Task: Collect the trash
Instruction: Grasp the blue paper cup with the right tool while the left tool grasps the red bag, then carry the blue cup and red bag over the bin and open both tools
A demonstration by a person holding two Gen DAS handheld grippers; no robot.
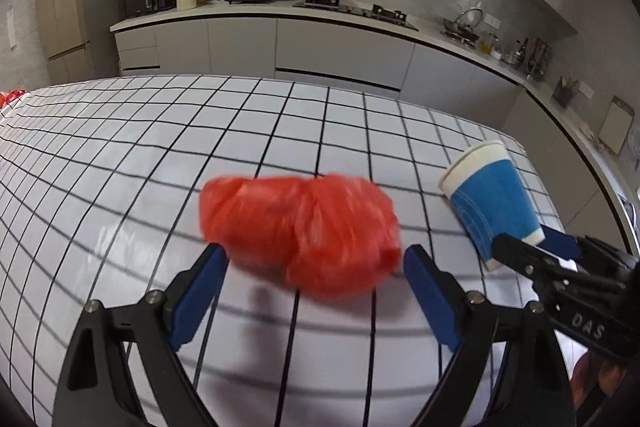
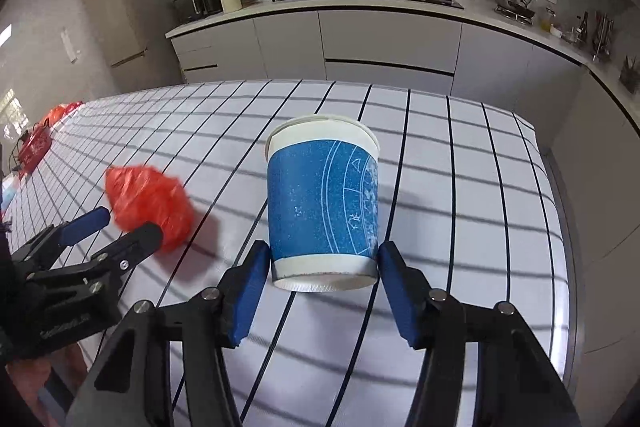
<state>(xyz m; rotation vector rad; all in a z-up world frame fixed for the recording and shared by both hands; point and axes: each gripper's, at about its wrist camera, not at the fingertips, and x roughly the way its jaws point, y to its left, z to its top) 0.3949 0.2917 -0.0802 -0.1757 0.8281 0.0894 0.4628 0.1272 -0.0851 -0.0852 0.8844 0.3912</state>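
On checked counter (image 1: 120, 155): red bag (image 1: 300, 231) between wide-open left tongs (image 1: 316, 263), untouched; blue cup (image 2: 323, 203) w/ right tongs (image 2: 322, 263) flanking base, contact unclear. Risk: low pinch tips cup; thin bag slips out.

Each of the tongs is a black plastic frame of angular, open-webbed arms joined by silver round-head screws. The left tongs (image 1: 316, 259) carry two flat blue pads (image 1: 198, 297) on the inner faces of their tips, and the right tongs (image 2: 322, 263) have the same blue pads (image 2: 248, 293). White letters "DAS" mark the side of the right tongs' black body.
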